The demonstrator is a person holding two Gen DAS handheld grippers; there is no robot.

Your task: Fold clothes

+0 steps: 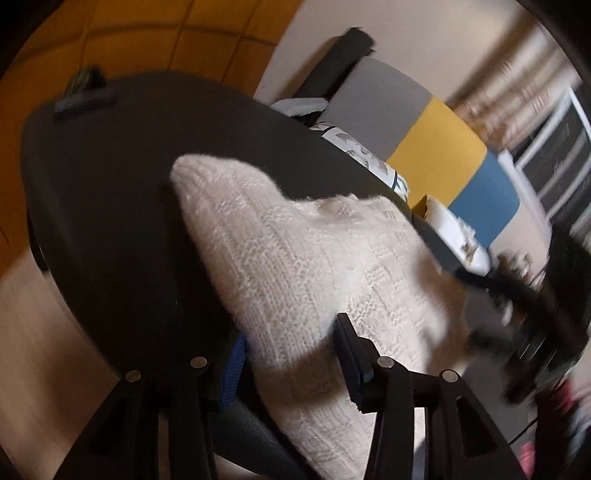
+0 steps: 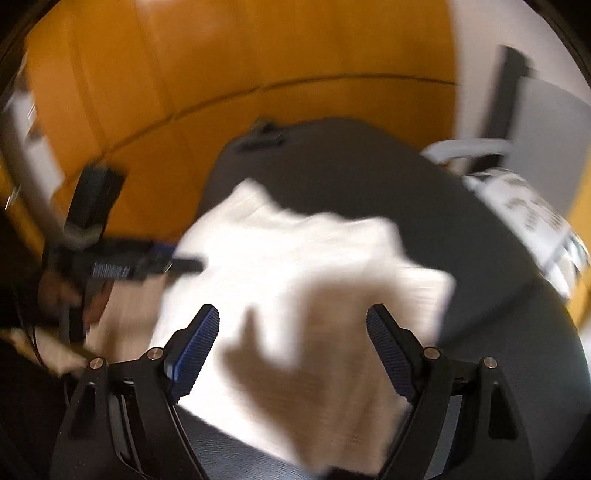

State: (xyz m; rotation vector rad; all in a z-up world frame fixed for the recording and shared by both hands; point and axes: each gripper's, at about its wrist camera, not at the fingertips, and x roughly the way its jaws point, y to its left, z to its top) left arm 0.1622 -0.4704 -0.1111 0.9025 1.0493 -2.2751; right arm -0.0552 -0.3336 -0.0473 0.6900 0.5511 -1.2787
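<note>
Along the bottom edge of the left wrist view, the left gripper (image 1: pixel 291 363) is seen with its black fingers and blue ribbed pads set apart, a fold of the cream knitted sweater (image 1: pixel 295 258) passing between them; whether the pads press on the knit cannot be told. Across the bottom of the right wrist view, the right gripper (image 2: pixel 293 345) is shown with its jaws spread wide, both blue pads standing clear of the sweater (image 2: pixel 295 266) spread beneath and between them. No earlier picture is given against which movement could be judged.

The sweater is laid on the dark grey round table (image 1: pixel 110 184), reaching from the lower centre of the left wrist view up toward mid-frame, with one end rising to a blunt point. In the right wrist view it is badly blurred and fills the centre, its lower part shaded. At the left of that view the left gripper (image 2: pixel 177 264) is seen, blurred, its tip just at the sweater's edge.

At the table's far rim a small dark object (image 1: pixel 85 96) is set. Behind the table, orange wall panels (image 1: pixel 147 33) fill the upper left, and a chair back of grey, yellow and blue fabric panels (image 1: pixel 436 151) is seen at the upper right.
</note>
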